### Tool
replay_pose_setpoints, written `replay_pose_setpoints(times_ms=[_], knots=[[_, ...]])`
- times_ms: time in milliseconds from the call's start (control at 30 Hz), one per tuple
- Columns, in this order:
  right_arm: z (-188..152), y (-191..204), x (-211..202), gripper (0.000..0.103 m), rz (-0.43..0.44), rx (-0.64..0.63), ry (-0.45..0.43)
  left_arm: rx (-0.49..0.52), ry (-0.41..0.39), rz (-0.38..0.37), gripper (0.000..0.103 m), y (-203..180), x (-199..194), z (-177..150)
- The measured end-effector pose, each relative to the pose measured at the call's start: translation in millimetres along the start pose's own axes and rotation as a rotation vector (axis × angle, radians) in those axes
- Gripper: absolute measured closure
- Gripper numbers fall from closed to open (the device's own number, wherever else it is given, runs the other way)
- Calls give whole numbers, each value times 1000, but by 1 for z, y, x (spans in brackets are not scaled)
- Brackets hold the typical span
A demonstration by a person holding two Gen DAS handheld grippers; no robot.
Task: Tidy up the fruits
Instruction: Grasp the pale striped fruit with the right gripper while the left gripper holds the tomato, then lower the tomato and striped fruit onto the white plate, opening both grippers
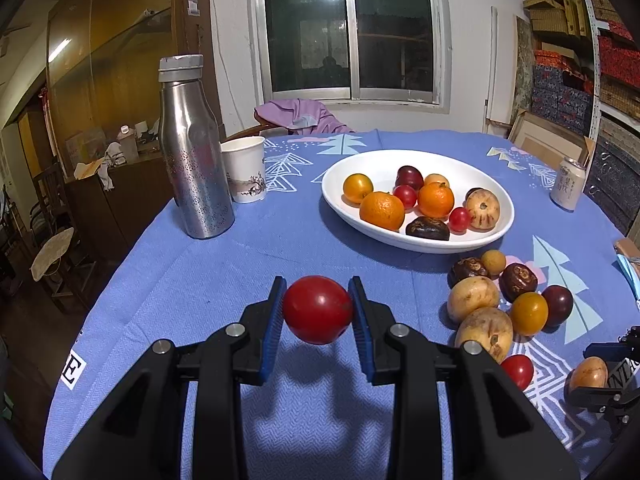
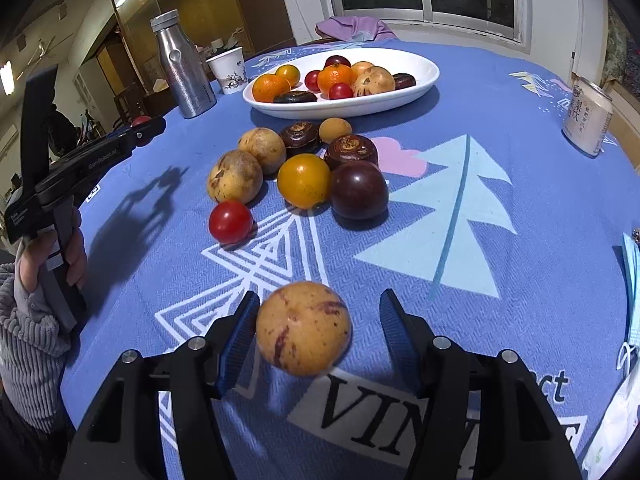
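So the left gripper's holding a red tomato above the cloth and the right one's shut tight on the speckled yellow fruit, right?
Not quite. In the right wrist view the right gripper is open around the speckled yellow fruit; one pad stands apart. The left gripper does hold the red tomato.

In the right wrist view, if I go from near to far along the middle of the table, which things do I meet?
Right tool around the speckled tan fruit → red tomato → yellow-orange fruit → small tan fruit → white bowl.
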State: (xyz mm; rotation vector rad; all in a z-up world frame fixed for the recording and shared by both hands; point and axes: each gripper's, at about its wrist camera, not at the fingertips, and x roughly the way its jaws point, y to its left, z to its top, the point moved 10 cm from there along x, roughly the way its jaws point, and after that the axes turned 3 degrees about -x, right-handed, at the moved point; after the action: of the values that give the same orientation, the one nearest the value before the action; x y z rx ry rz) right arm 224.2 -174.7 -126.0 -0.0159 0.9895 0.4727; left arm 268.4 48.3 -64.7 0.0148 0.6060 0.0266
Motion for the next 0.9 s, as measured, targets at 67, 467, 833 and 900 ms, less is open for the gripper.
replay_pose_setpoints(times_ms=[67,467,833,900], knots=[[-4,-1,-3,41,3,2,-1,5,3,0,72,-1,1,-1],[-5,11,-4,59,29,-43,-2,14,38,-34,72,-8,7,-8],[143,-33,-65,59,80,153,-289,-68,-4,-144,72,-43,7,88],[173,-44,-58,59,80,205,-315,-68,7,-172,72,-62,20,104]])
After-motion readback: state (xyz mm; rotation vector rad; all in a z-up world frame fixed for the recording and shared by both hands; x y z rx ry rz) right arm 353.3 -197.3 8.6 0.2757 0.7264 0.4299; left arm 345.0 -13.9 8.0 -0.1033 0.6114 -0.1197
